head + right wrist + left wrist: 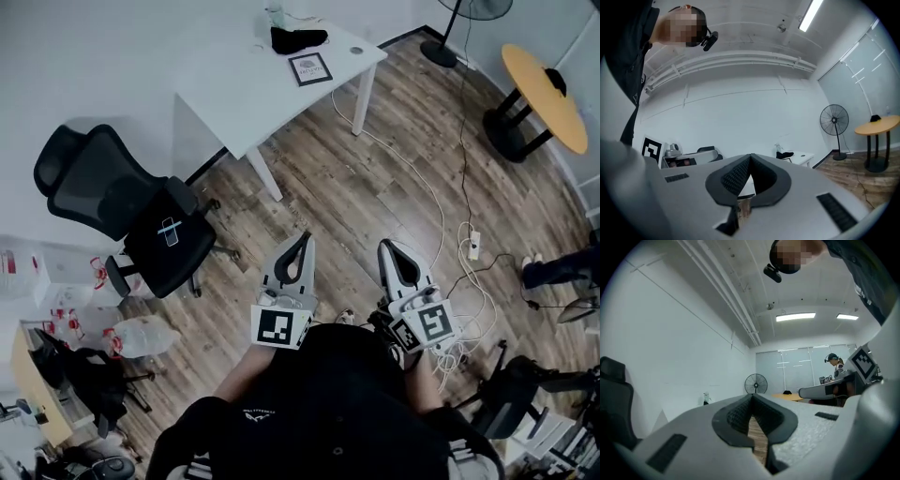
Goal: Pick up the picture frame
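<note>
— How do the claws stand?
— The left claw (305,238) is clenched, its tips pressed together with nothing between them. The right claw (385,246) is the same, clenched and empty. Both hang over the wooden floor (375,178), close to the person's body
— And the picture frame (310,68)?
— It lies flat on the white bench (234,84), near the edge and just beside a black object (298,39), well apart from both claws
— What do the claw views add?
— The right one shows a standing fan (834,119) and the bench's end, but the frame can't be made out there. The left one shows another person (836,365) far off. Only the head view shows the frame
</note>
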Action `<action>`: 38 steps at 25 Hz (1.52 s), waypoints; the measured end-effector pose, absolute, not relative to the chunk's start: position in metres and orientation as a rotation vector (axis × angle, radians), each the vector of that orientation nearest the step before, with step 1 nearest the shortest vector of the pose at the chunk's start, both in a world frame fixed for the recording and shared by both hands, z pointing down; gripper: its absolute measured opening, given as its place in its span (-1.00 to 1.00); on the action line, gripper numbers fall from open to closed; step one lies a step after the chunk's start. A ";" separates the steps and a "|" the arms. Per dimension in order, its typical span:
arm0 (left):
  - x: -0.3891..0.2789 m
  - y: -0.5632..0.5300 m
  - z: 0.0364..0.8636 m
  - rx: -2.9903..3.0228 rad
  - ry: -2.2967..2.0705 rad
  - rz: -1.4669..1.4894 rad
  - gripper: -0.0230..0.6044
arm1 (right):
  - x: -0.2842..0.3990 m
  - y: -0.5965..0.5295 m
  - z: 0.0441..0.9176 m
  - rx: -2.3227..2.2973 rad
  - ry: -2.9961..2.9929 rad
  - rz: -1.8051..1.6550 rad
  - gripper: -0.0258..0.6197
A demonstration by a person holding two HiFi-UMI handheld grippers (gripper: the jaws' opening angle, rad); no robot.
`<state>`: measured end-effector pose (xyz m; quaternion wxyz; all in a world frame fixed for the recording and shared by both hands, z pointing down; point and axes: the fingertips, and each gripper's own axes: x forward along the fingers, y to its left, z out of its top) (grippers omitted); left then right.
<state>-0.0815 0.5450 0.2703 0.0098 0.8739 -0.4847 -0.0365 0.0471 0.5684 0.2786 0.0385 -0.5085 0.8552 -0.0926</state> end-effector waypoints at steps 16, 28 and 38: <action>-0.034 0.607 0.272 2.668 -1.628 -0.117 -0.91 | 0.091 0.632 0.278 -1.452 2.659 -0.248 -0.92; -0.045 0.557 0.281 2.675 -1.637 -0.115 -0.91 | 0.089 0.581 0.289 -1.520 2.624 -0.273 -0.92; -0.042 0.449 0.278 2.706 -1.566 -0.149 -0.91 | 0.083 0.482 0.289 -1.593 2.596 -0.305 -0.92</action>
